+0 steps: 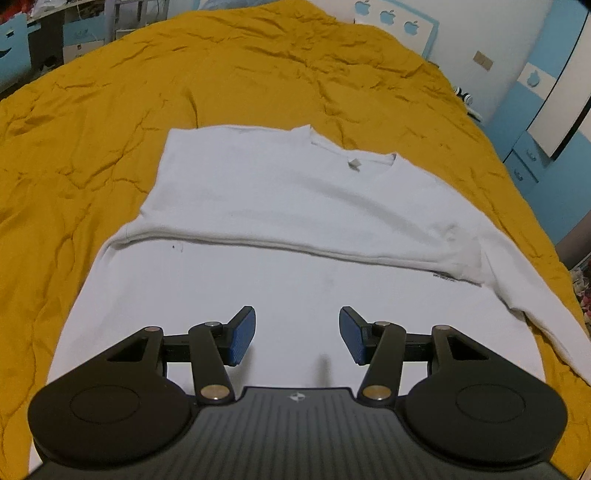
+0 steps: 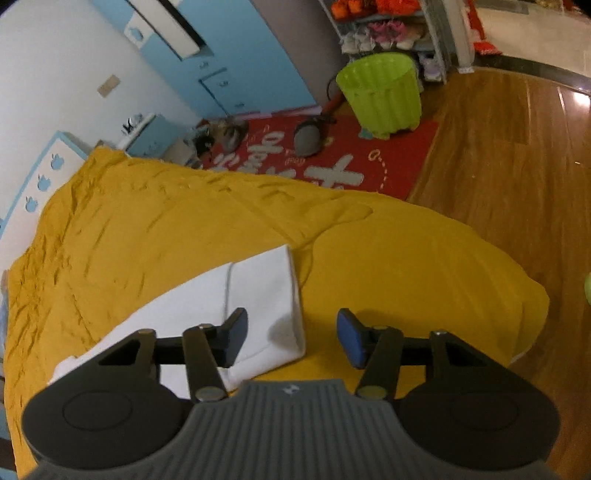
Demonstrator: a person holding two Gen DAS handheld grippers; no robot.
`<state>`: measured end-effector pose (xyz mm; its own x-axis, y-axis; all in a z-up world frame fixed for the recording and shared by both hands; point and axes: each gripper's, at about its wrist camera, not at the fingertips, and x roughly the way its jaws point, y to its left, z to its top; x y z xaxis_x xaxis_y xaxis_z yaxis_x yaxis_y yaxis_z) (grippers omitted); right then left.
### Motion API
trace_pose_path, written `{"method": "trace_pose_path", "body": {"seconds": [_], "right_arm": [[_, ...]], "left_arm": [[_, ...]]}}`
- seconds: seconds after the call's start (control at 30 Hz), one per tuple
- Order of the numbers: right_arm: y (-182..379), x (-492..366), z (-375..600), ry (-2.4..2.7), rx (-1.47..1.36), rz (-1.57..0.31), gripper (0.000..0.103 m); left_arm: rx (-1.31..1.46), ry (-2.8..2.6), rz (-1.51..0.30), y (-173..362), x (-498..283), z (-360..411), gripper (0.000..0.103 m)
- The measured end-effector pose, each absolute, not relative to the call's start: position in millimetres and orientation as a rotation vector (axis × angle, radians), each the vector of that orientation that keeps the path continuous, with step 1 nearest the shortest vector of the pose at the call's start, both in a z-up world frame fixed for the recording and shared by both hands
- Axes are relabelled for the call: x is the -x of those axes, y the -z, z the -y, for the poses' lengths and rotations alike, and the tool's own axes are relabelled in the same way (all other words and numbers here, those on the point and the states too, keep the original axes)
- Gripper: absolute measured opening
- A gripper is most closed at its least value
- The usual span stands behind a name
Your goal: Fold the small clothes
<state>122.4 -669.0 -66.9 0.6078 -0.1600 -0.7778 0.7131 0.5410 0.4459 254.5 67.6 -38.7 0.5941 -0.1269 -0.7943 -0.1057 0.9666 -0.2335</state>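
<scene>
A white sweatshirt [image 1: 280,206] lies flat on the mustard-yellow bedspread [image 1: 92,122], neck opening toward the far side, one sleeve folded across its chest. My left gripper [image 1: 297,334] hovers over the lower part of the shirt, jaws open, nothing between the blue pads. In the right wrist view the cuff end of a white sleeve [image 2: 266,295] lies on the bedspread [image 2: 388,266]. My right gripper [image 2: 291,338] stands open above that cuff's edge; the cuff lies under the gap, and no pad is pressing on it.
Beyond the bed's edge are a wooden floor [image 2: 498,147], a red mat [image 2: 332,158] with shoes, and a lime-green basket [image 2: 382,94]. A blue and white wardrobe [image 2: 207,55] and headboard [image 1: 395,22] border the bed.
</scene>
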Motion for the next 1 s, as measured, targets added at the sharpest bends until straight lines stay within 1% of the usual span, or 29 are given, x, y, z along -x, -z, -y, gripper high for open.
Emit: {"method": "trace_pose_path", "body": {"seconds": [0.03,0.13,0.2,0.23,0.3,0.33,0.47,0.57,0.8,1.0], "right_arm": [[71.6,-128.5,674.0,0.562,-0.852,-0.76,0.049],[82.4,-145.9,685.3,0.518,-0.875,-0.772,0.04],[87.0,-156.8,688.3,0.516,-0.872,-0.785,0.022],[87.4,-161.4,688.4,0.517,-0.86,-0.792,0.018],[82.0,-168.0,686.8,0.522,-0.829,-0.79,0.004],[79.1,-170.1,685.3,0.519,-0.81,-0.787,0.0],[56.0,-174.2,672.3,0.506,-0.737,-0.758,0.0],[26.5,-183.2,657.3,0.462,-0.692,-0.725,0.0],[-65.8,-235.6,587.1,0.264,-0.617,-0.627,0.0],[-155.0,-302.7,490.4,0.023,-0.524,-0.548,0.0]], "left_arm": [[0.266,0.01,-0.944,39.6,-254.7,-65.6,0.062],[0.255,0.012,-0.957,42.1,-255.6,-60.8,0.062],[0.247,0.018,-0.96,41.4,-256.2,-58.5,0.062],[0.244,0.02,-0.958,40.6,-256.4,-58.0,0.062],[0.243,0.019,-0.956,39.6,-258.0,-58.3,0.062],[0.244,0.017,-0.955,39.6,-258.9,-58.8,0.062],[0.249,0.013,-0.95,39.2,-260.2,-62.6,0.062],[0.259,0.017,-0.939,36.1,-260.0,-67.5,0.062],[0.284,0.017,-0.897,24.6,-262.8,-87.5,0.062],[0.295,0.021,-0.837,4.0,-265.8,-109.9,0.062]]}}
